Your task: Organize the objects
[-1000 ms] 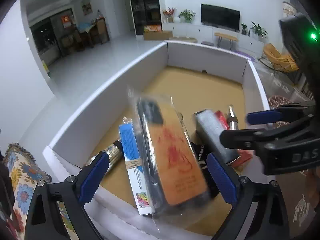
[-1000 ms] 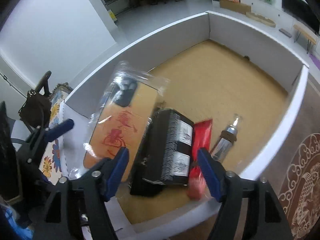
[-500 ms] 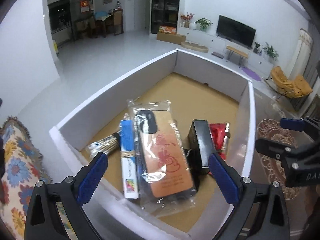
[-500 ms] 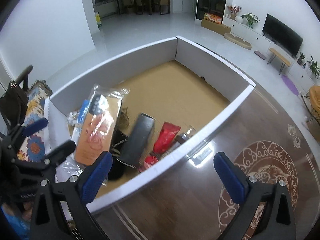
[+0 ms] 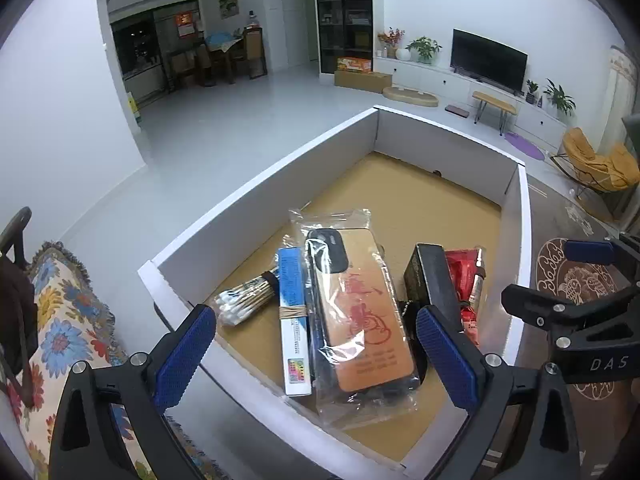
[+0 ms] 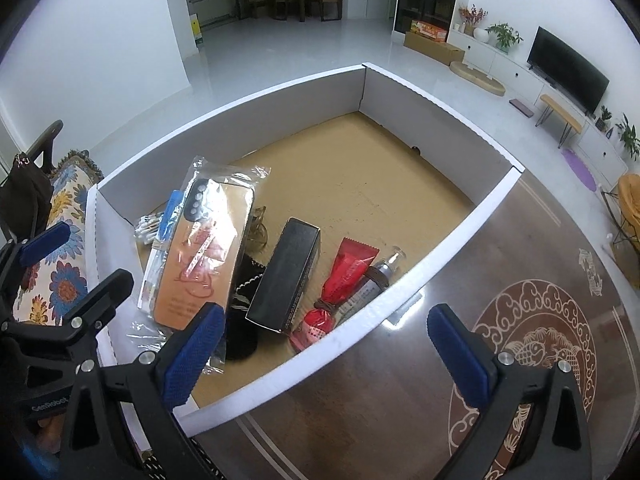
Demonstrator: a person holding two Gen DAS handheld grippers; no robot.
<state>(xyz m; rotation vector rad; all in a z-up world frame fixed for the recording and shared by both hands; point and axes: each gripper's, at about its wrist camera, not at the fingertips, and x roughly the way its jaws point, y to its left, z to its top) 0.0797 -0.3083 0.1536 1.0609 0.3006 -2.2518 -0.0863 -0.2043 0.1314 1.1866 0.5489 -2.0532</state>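
A white-walled cardboard box [image 5: 256,184] [image 6: 452,236] holds several items at its near end: a bagged orange phone case [image 5: 360,312] [image 6: 200,256], a blue box [image 5: 294,320], cotton swabs [image 5: 244,304], a black box [image 5: 434,280] [image 6: 286,276], a red tube [image 5: 462,280] [image 6: 344,274] and a small spray bottle [image 6: 380,274]. My left gripper [image 5: 316,360] is open and empty, above the box's near wall. My right gripper [image 6: 328,354] is open and empty, over the box's edge and the table.
The box sits on a dark wooden table [image 6: 480,320] with a round fish inlay [image 6: 536,340]. A floral cushion [image 5: 68,312] lies at the left. The far half of the box floor shows bare cardboard [image 6: 360,176]. A living room lies beyond.
Both grippers have pulled back and up from the box, open. The phone case and the black box now lie in the box, no longer between the fingers.
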